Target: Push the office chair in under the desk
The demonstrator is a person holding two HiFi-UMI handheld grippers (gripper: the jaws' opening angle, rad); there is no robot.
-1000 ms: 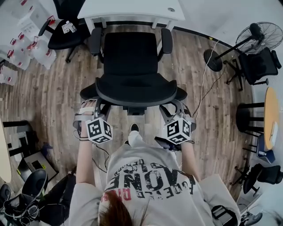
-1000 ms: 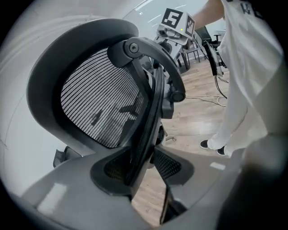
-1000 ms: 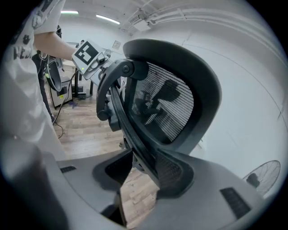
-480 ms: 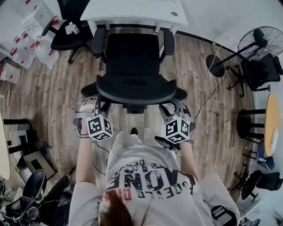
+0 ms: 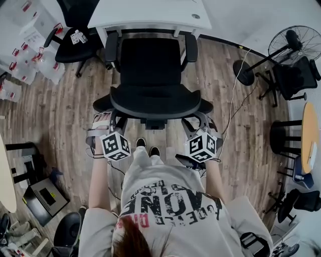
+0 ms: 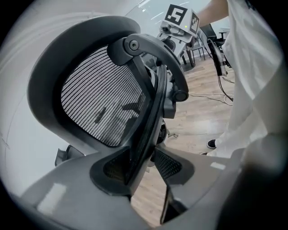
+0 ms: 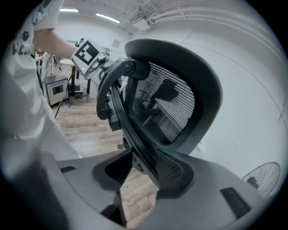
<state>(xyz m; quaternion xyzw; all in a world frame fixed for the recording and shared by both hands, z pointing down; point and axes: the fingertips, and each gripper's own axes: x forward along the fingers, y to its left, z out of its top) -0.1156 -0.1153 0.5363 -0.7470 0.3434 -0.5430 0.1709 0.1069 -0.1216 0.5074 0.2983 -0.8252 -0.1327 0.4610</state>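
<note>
- the black mesh-backed office chair [image 5: 150, 75] stands on the wood plank floor [image 5: 65, 105] and faces the white desk [image 5: 150, 12]. its padded armrests [image 5: 111, 47] and the front of the seat reach the surface's near edge, while most of the seat and the whole backrest lie out in the open.
- the left claw [image 5: 111, 120] clasps the dark plastic rim of the backrest [image 6: 146, 112] on its left side. its jaws have just been opening a shade, with the rim between them and, as far as i can judge, against both pads.
- the right claw [image 5: 198, 121] holds the same rim on the right side, its jaws set wide around it.
- a grip on each side probably keeps the chair from swivelling off line as it is pushed.
- i judge this to be mid-push, since the seat is not yet under the surface.
- a straight shove forward seems called for, and the armrests look like the likeliest snag at the surface's edge.
</note>
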